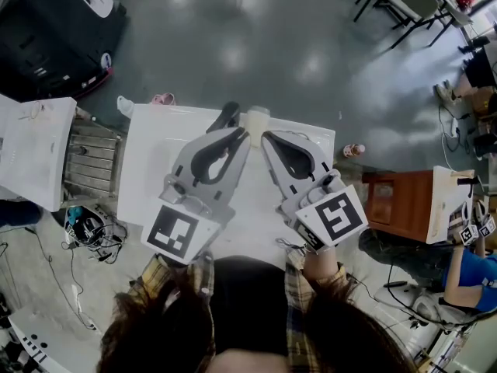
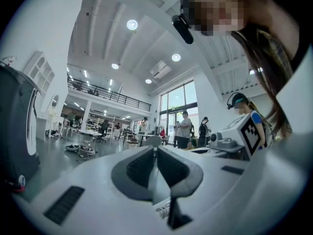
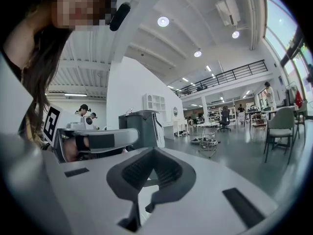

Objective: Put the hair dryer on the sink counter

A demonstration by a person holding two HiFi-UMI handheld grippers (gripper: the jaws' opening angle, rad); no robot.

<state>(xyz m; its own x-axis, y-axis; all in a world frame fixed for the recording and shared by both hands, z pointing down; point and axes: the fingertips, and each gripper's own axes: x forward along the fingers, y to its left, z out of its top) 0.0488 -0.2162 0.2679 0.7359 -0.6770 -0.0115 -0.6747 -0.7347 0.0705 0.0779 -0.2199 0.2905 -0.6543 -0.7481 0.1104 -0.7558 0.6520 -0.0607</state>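
In the head view both grippers hang side by side over a white sink counter (image 1: 147,169). The left gripper (image 1: 245,135) and the right gripper (image 1: 265,137) point away from me, tips close together, each with its jaws together and nothing between them. Just past the tips, at the counter's far edge, a dark curved piece (image 1: 225,116) and a cream cylinder (image 1: 255,118) peek out; I cannot tell whether they are the hair dryer. The left gripper view has its gripper (image 2: 156,149) shut, facing the open hall. In the right gripper view that gripper (image 3: 153,152) is shut too.
A black machine (image 1: 54,22) stands at the far left, with a white cabinet (image 1: 31,154) and a metal rack (image 1: 92,158) beside the counter. Cables (image 1: 89,228) lie on the floor. A brown cabinet (image 1: 396,200), a bottle (image 1: 353,150) and a seated person (image 1: 474,278) are on the right.
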